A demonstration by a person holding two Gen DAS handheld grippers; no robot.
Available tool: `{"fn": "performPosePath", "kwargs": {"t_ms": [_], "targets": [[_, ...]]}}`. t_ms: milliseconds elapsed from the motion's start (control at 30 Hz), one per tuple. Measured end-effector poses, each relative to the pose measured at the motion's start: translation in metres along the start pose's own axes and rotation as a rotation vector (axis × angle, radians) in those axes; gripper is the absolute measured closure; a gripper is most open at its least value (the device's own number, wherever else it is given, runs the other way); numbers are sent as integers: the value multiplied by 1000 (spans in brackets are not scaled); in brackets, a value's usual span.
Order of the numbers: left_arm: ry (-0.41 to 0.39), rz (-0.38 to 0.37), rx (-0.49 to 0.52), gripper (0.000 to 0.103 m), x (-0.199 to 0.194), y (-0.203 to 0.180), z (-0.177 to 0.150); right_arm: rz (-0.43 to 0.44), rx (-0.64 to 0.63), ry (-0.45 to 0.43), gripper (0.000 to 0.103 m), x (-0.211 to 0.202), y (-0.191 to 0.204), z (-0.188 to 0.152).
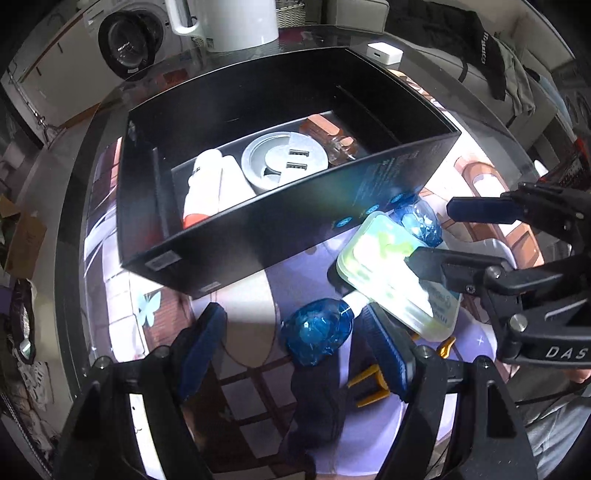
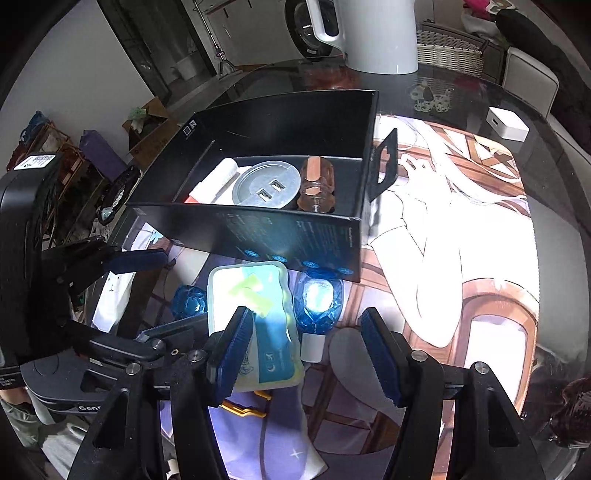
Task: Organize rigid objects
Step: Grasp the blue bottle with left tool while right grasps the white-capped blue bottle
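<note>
Matte black cardboard box (image 2: 280,236) at twelve o'clock, translucent flat rectangular case (image 2: 255,325) with rounded corners, faceted blue bottles (image 1: 317,328), left gripper (image 1: 295,347) spread wide, right gripper (image 2: 306,354) spread beside case, "DAS" legible.

A white electric kettle (image 2: 373,33) is seen at the far edge of a glass-topped table (image 2: 546,177), on which an illustrated anime-style mat (image 2: 461,229) is spread. A small white charger block (image 2: 506,124) is placed near the table's edge, apart from the kettle. Behind the table, a front-loading washing machine (image 1: 129,37) is visible, and a wicker basket (image 2: 448,55) is set beside a white seat. Cardboard boxes (image 2: 151,125) are stacked on the floor.
</note>
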State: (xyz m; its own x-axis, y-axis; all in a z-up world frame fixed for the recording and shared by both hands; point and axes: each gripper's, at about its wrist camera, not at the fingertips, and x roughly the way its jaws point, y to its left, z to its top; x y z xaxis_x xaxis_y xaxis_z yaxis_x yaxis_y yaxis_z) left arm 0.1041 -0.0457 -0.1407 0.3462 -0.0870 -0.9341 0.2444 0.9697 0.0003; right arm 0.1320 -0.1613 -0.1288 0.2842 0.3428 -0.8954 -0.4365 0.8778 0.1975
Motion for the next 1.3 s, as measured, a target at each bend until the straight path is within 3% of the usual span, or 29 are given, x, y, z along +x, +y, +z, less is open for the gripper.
{"fn": "performPosePath", "kwargs": {"t_ms": [33, 167, 233, 500, 700, 1033, 1233, 1267, 1300], "targets": [[2, 8, 12, 30, 1, -2, 0, 5, 7, 1, 39, 0, -2, 0], [9, -27, 49, 66, 1, -10, 1, 17, 25, 7, 40, 2, -9, 2], [10, -27, 61, 74, -1, -11, 0, 3, 26, 4, 40, 2, -12, 4], [12, -3, 15, 74, -4, 10, -7, -22, 20, 4, 49, 1, -13, 7], [11, -6, -32, 74, -5, 30, -14, 4, 4, 8, 50, 4, 4, 8], [7, 1, -53, 74, -3, 31, -12, -64, 35, -13, 53, 1, -11, 12], [-2, 2, -58, 73, -2, 29, -13, -31, -16, 25, 54, 12, 9, 6], [-4, 4, -57, 70, -3, 29, -14, -37, -27, 23, 54, 13, 13, 5], [-2, 8, -58, 66, -3, 30, -14, -45, -41, 22, 64, 14, 14, 4]]}}
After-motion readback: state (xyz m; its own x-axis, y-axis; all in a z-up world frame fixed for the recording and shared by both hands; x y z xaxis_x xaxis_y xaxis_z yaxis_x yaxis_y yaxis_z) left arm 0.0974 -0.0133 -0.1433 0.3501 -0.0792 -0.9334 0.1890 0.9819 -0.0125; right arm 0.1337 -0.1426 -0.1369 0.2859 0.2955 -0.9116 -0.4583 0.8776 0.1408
